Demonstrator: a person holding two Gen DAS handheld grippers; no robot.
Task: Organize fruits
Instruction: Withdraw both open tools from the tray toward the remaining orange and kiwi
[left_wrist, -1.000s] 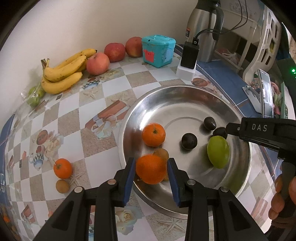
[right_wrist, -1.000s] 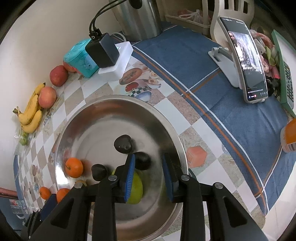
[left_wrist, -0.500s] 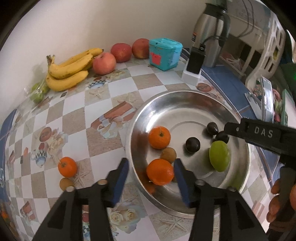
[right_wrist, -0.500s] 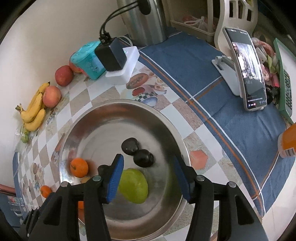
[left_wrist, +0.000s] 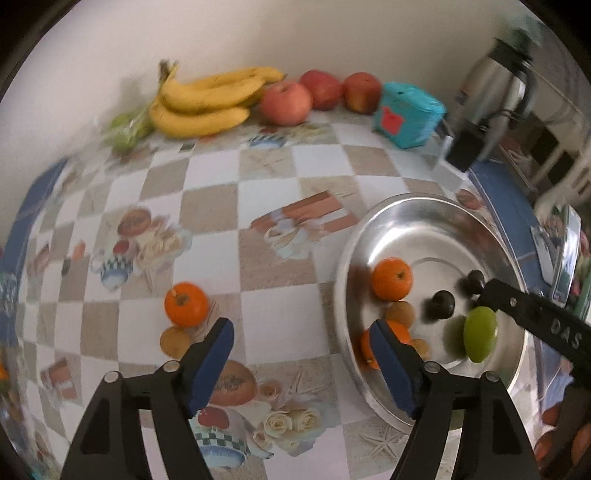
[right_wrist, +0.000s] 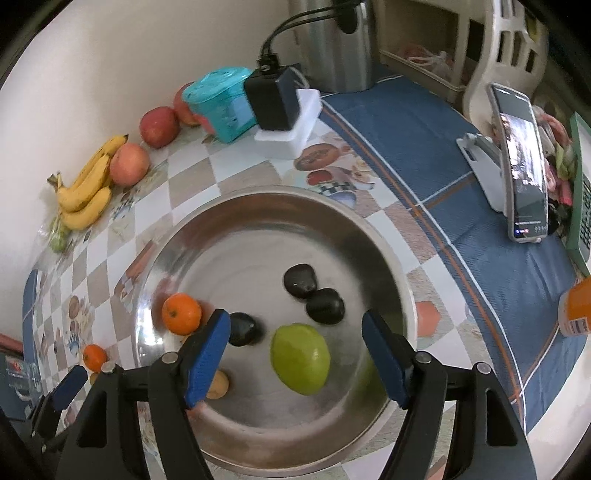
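Steel bowl holds three dark fruits (one green); both hand-held grippers gape wide.

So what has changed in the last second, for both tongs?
Both tongs opened. The left tongs released an orange into the bowl and swung left. The right tongs released the green fruit into the bowl. The bananas and apples stayed.
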